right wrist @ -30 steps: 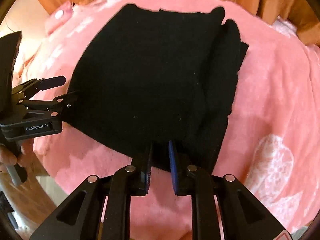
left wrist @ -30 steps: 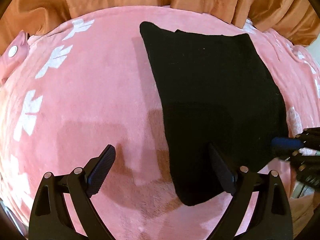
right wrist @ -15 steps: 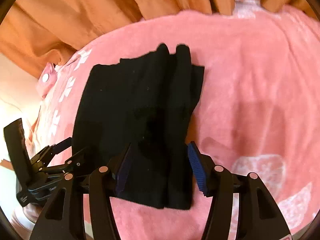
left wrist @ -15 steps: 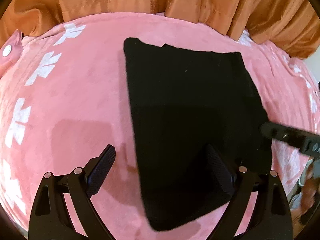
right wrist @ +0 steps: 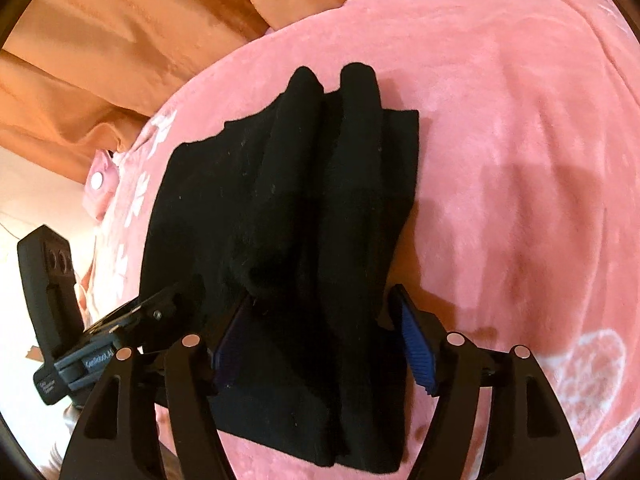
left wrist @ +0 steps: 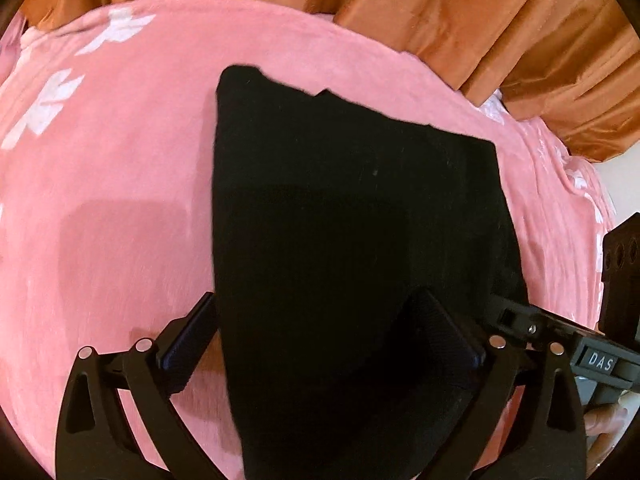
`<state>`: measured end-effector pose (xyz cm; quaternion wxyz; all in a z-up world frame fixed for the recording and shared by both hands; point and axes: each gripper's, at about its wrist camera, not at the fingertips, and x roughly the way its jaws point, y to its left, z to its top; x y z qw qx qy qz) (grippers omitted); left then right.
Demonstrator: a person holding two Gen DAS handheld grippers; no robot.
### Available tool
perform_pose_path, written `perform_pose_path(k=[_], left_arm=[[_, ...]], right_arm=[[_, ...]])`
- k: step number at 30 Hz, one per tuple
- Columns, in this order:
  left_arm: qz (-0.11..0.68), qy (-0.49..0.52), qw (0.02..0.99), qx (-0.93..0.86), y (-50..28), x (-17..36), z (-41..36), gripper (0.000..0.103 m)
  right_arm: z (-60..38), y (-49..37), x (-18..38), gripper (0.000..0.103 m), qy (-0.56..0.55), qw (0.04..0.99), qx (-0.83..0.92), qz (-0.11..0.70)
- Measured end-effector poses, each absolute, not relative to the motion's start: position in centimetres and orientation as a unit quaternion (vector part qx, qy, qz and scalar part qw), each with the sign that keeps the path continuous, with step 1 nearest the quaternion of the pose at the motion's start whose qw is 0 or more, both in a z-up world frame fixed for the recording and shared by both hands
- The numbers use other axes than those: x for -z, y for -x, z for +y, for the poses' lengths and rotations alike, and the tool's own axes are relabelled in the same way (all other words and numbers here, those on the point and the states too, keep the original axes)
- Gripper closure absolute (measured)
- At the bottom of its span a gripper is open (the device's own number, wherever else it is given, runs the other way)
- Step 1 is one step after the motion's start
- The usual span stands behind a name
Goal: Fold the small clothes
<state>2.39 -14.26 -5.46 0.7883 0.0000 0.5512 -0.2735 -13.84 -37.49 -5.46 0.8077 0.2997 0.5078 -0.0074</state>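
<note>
A black garment (left wrist: 352,216) lies flat on the pink blanket, folded into a long shape. In the right wrist view the black garment (right wrist: 288,208) shows raised folds along its right half. My left gripper (left wrist: 320,340) is open, its jaws wide apart over the garment's near left end. My right gripper (right wrist: 320,340) is open, its blue-padded jaws straddling the garment's near right end. Neither holds cloth. The right gripper's body shows at the right of the left wrist view (left wrist: 560,332); the left gripper shows at the left of the right wrist view (right wrist: 120,328).
The pink blanket (left wrist: 120,184) with white flower prints covers the bed and also shows in the right wrist view (right wrist: 520,160). Orange curtains (left wrist: 440,12) hang along the far side. A pink tab with a snap button (right wrist: 98,180) lies at the blanket's far left edge.
The right gripper has opened and let go of the garment's near edge. Both grippers have moved forward over the garment, which now lies between each pair of jaws.
</note>
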Motion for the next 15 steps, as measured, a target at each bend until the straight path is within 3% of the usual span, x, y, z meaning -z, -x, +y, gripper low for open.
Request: perform_pose_path(k=[1, 2, 3, 4, 5, 6, 8, 15], left_arm=[[0.548, -0.005, 0.79, 0.275, -2.4, 5.5, -14.4, 0.007], [0.546, -0.008, 0.79, 0.279, -2.4, 5.4, -14.6, 0.017], [0.541, -0.012, 0.788, 0.293, -2.3, 5.2, -14.8, 0.028], [0.539, -0.018, 0.788, 0.298, -2.3, 4.9, -15.0, 0.033], [0.536, -0.018, 0.787, 0.304, -2.2, 4.5, -15.0, 0.047], [0.534, -0.013, 0.787, 0.308, -2.4, 4.1, -14.8, 0.063], [0.535, 0.003, 0.781, 0.322, -2.9, 3.2, -14.3, 0.075], [0.443, 0.032, 0.81, 0.382, -2.8, -5.8, -13.1, 0.079]], right_arm=[[-37.4, 13.7, 5.5, 0.037, -0.294, 0.809, 0.006, 0.508], [-37.2, 13.3, 5.4, 0.04, -0.288, 0.812, 0.0, 0.507], [-36.9, 13.1, 5.4, 0.058, -0.289, 0.812, -0.013, 0.506], [-36.8, 12.8, 5.3, 0.07, -0.291, 0.812, -0.016, 0.506], [-36.5, 12.7, 4.9, 0.078, -0.285, 0.816, -0.01, 0.503], [-36.3, 12.8, 4.3, 0.08, -0.276, 0.822, -0.009, 0.498], [-35.7, 12.9, 2.4, 0.084, -0.267, 0.838, -0.011, 0.476], [-32.1, 14.4, -8.0, 0.086, -0.223, 0.912, -0.036, 0.343]])
